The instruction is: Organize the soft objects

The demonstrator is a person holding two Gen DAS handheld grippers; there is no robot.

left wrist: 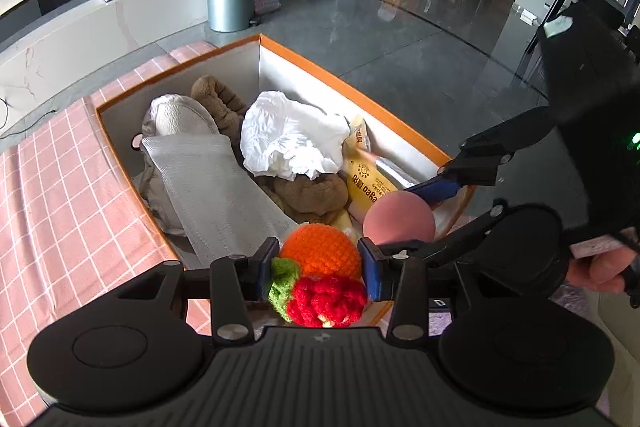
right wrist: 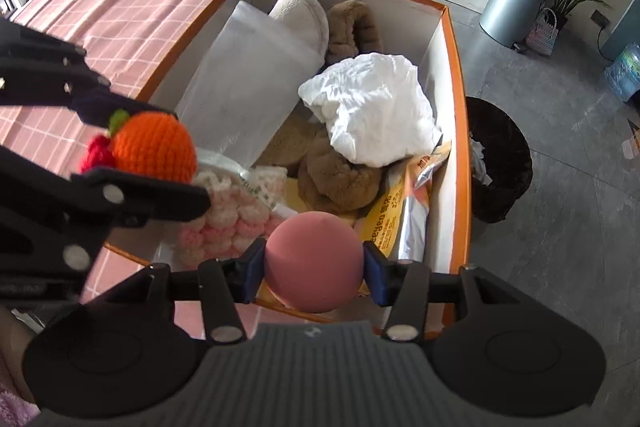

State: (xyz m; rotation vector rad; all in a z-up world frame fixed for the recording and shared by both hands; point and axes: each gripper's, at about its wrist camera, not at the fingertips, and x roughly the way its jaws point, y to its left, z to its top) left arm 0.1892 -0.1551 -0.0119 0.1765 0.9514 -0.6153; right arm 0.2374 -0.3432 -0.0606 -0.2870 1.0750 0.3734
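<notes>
**Two wrist views, both steeply down into one box**

Left wrist: close above the near corner of the box, facing the floor side. Right wrist: close above its near edge, facing the counter. Shared: box interior, each other's gripper.

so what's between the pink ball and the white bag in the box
In the right wrist view, a brown plush and a yellow packet lie between the pink ball and the white bag.

Daylight, fairly bright; glossy floor carries window glare. Strong fisheye bending at edges. Right-hand tool blurred in left wrist view.
</notes>
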